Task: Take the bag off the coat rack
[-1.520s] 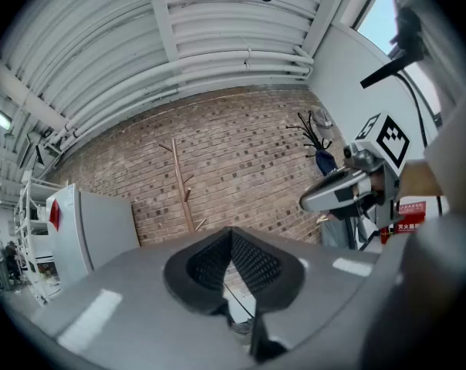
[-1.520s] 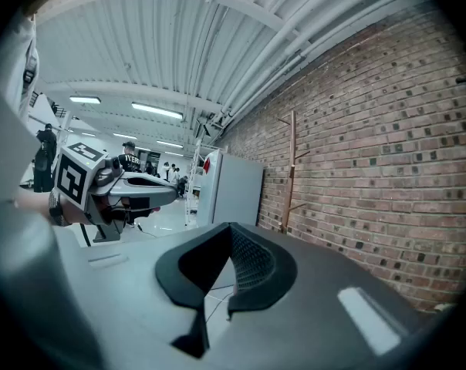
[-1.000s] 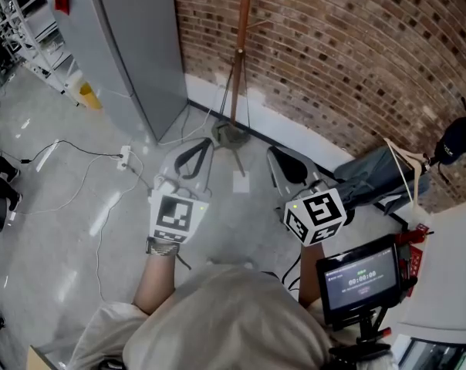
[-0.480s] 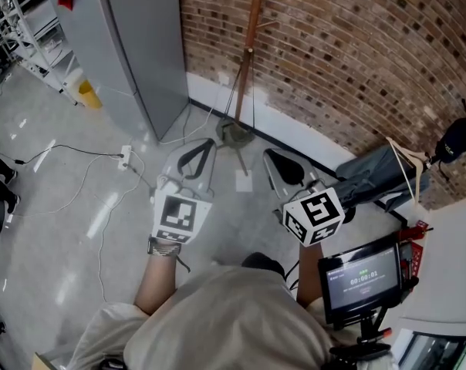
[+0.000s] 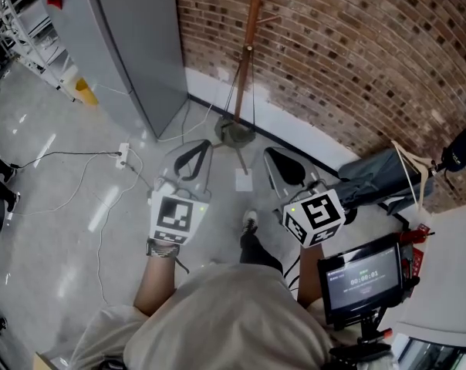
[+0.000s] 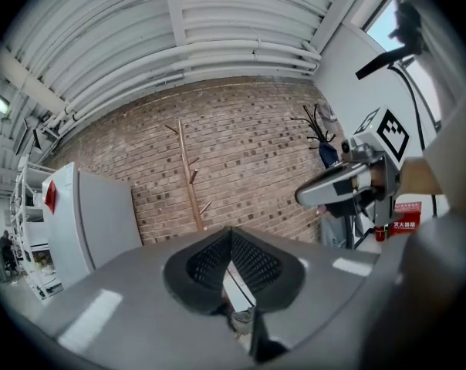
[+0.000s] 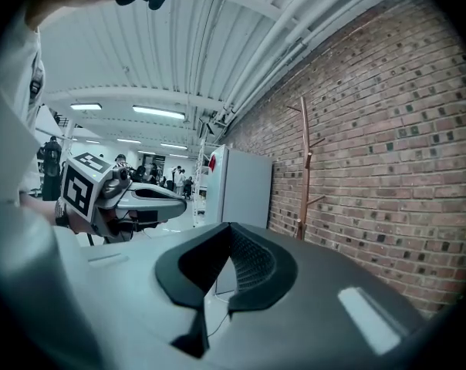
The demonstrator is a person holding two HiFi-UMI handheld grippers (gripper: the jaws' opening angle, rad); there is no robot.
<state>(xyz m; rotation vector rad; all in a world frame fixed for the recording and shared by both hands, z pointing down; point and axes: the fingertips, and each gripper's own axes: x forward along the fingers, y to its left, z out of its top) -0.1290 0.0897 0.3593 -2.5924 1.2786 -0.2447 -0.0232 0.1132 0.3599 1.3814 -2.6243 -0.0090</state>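
A bare wooden coat rack [image 5: 252,37] stands against the brick wall on a round base [image 5: 233,133]; it also shows in the left gripper view [image 6: 190,183] and the right gripper view [image 7: 305,168]. A grey-blue bag [image 5: 376,177] with cream straps [image 5: 410,168] hangs at the right, below a black rounded top [image 5: 460,149]. The left gripper view shows it as a blue shape [image 6: 328,154] under a black branched rack [image 6: 314,122]. My left gripper [image 5: 198,151] and right gripper [image 5: 279,160] are held side by side over the floor, both shut and empty, well short of the bag.
A tall grey cabinet [image 5: 133,45] stands left of the wooden rack. Cables [image 5: 86,160] and a power strip [image 5: 125,156] lie on the floor at the left. A white sheet [image 5: 243,181] lies near the rack's base. A small screen [image 5: 360,276] sits at the lower right.
The person's leg and shoe have stepped forward into view between the grippers. Both grippers stay shut and keep their places in the view.
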